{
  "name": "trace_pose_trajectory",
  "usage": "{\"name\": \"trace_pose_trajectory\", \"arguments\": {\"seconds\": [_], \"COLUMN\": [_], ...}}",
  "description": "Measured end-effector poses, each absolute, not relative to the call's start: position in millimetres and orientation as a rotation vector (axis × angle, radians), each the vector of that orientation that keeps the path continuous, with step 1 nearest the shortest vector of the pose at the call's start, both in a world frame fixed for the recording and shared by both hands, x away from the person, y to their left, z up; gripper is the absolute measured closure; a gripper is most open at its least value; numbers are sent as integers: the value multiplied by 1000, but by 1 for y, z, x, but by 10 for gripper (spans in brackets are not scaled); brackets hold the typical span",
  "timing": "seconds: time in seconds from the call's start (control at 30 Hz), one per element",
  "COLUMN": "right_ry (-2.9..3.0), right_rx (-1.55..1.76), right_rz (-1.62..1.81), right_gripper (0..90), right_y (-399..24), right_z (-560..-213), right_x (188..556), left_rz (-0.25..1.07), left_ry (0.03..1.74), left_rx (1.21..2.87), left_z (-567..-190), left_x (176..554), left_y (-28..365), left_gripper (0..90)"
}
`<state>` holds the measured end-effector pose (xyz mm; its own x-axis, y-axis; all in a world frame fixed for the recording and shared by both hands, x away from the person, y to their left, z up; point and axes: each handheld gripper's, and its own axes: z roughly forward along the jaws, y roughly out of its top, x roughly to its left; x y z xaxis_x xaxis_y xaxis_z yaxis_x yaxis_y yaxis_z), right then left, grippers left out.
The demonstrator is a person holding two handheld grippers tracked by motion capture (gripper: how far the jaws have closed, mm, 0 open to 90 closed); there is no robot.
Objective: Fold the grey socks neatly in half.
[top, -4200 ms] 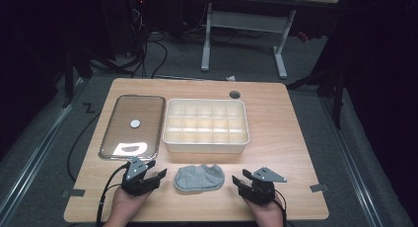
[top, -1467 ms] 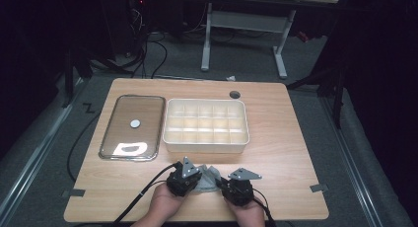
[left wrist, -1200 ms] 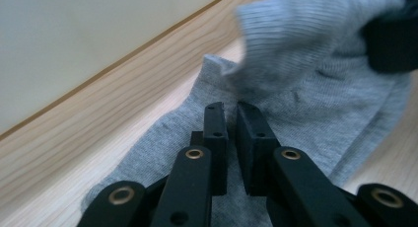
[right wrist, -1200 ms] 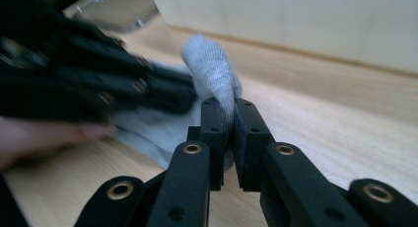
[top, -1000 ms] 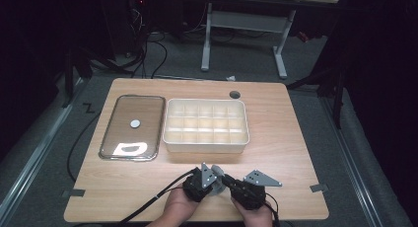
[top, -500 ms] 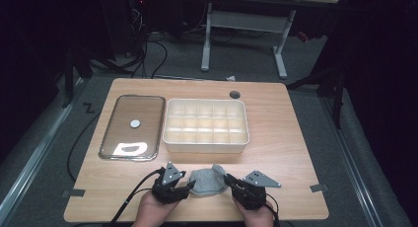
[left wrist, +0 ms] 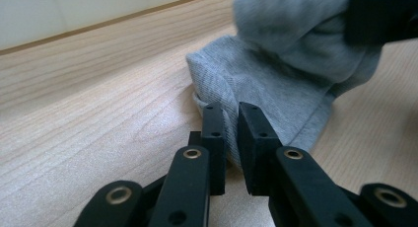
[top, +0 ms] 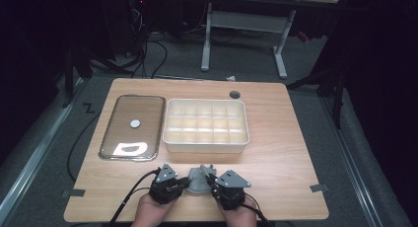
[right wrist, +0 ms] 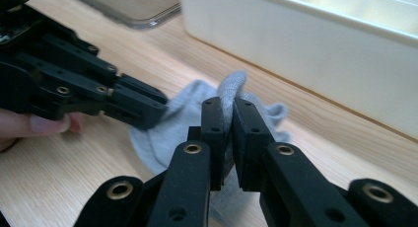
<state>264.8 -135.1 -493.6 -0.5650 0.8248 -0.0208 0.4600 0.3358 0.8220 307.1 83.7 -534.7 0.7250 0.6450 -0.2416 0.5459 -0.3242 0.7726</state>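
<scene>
Currently both the left gripper (left wrist: pixel 229 133) and right gripper (right wrist: pixel 227 128) pinch the grey sock (top: pixel 198 179); recommend folding slowly, keeping edges aligned.

The grey cloth (top: pixel 198 179) seems mostly hidden between the two claws.

— What was the sock (left wrist: pixel 276 84) made of?
— Soft grey knit cloth, matt. The desk (top: pixel 276 153) was pale wood grain; the divided box (top: pixel 205 126) smooth cream plastic; the lid (top: pixel 132 127) glossy, clear.
</scene>
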Motion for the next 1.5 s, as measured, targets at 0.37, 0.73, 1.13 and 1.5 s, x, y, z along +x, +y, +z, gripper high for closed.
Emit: {"name": "trace_pose_trajectory", "arguments": {"seconds": [0.37,0.73,1.13,1.5], "right_ry": [2268,2313,2190,2277], "right_rx": [1117,1162,1260,1260], "right_rz": [1073,1122,1173,1065], "right_gripper": [852,847,725,851], "right_y": [-105,-108,-143,-123], "right_z": [-506,-524,-504,-525], "right_x": [274,275,266,280], "left_rz": [121,141,148,178], "left_ry": [899,888,892,881], "left_rx": [2015,2032,2033,2045], "left_z": [-535,-535,-535,-535], "left_x": [307,307,306,305], "left_y": [84,82,81,79], "left_gripper": [812,824,814,833]}}
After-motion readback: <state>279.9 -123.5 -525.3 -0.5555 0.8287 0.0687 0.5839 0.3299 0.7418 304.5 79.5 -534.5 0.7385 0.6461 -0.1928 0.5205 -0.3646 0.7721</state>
